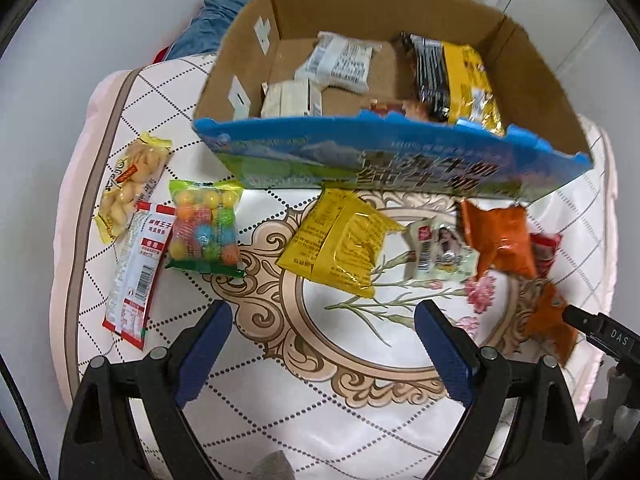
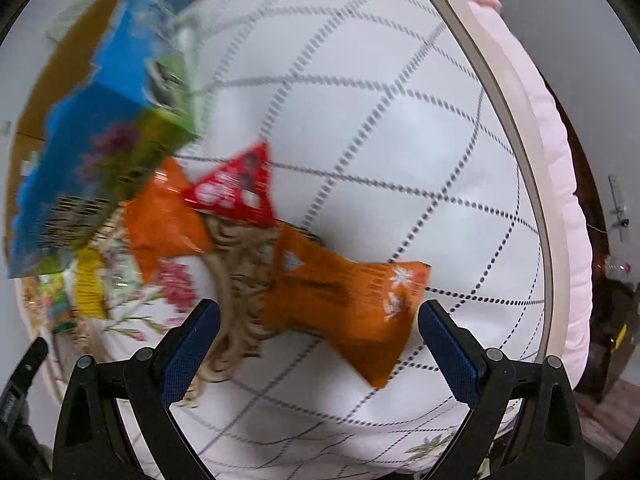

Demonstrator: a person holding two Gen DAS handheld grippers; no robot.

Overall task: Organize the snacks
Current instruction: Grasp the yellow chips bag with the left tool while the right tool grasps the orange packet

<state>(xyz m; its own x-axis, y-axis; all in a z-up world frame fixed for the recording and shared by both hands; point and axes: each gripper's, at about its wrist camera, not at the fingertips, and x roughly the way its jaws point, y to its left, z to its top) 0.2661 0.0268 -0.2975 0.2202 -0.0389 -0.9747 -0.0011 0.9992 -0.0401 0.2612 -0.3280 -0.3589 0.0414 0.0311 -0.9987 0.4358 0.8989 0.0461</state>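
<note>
Quilted cushion (image 1: 360, 420) – snack pkts strewn before cardboard box (image 1: 400, 168), hand-held grippers agape.

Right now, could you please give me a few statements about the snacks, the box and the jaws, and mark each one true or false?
1. The left gripper has its jaws open and holds nothing. True.
2. The cardboard box has no snacks in it. False: several packets already lie inside, among them a white packet and a yellow and black bag.
3. The bag of coloured balls lies on the cushion, outside the box. True.
4. The right gripper is shut on the orange packet. False: its jaws are open, and the packet lies on the cushion ahead of them.
5. A yellow packet lies on the cushion in front of the box. True.
</note>
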